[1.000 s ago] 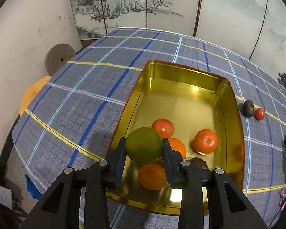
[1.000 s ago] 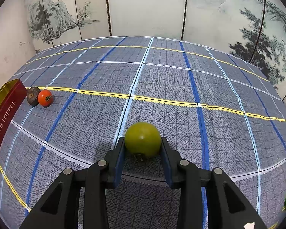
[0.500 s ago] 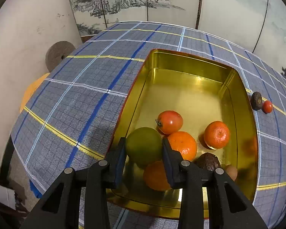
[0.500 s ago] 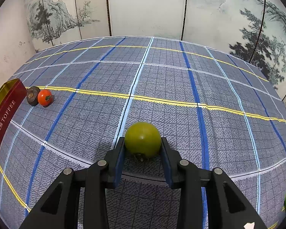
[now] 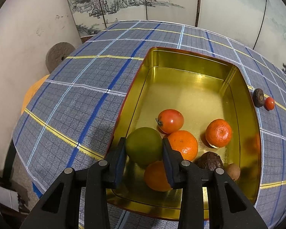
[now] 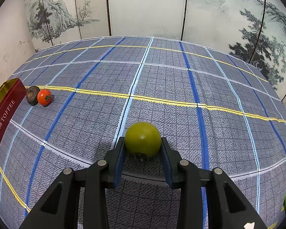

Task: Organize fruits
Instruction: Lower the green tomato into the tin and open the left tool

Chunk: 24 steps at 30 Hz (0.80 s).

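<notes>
1. We see our left tongs (image 5: 144, 149) clamped on a dark green fruit (image 5: 144, 147), low inside the gold tin (image 5: 190, 61) among oranges.
2. Our right tongs (image 6: 142, 148) grip a yellow-green fruit (image 6: 143, 139) on the checked bench (image 6: 162, 85).

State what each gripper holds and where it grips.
Left gripper pinches a green fruit by its sides over the tin. Right gripper pinches another green fruit by its sides.

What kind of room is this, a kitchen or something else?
Probably a home-style room, not clearly a kitchen: a table under a plaid tablecloth, a folding screen painted with ink landscapes behind it, and a gold toffee tin holding fruit.
</notes>
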Motion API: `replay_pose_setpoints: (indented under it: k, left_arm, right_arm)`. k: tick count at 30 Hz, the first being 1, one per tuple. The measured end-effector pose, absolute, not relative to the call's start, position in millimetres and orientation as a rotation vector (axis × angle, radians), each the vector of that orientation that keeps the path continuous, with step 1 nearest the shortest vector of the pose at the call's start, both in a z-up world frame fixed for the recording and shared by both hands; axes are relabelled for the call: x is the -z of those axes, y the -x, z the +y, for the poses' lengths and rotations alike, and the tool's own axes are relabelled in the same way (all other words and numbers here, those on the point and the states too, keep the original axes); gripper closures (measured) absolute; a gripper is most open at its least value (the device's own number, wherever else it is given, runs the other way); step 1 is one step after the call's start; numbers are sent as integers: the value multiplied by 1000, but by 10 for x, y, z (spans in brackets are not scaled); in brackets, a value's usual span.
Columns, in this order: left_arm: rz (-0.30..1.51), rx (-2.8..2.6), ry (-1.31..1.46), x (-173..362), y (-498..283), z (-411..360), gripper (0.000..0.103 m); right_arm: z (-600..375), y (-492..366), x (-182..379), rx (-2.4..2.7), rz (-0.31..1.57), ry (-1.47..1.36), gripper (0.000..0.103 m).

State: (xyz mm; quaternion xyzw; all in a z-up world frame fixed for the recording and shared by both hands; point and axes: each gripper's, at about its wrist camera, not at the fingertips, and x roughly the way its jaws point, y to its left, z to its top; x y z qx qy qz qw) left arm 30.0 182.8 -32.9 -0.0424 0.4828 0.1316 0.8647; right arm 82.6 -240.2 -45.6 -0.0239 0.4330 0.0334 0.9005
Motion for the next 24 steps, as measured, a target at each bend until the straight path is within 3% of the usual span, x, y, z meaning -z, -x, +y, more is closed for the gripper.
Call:
replay_pose_setpoints:
  k: [24]
  left_arm:
    - [1017,-274,86,341,-295,1821,64]
  right_arm:
    - [-2374,-828,459,-67,896,51,70]
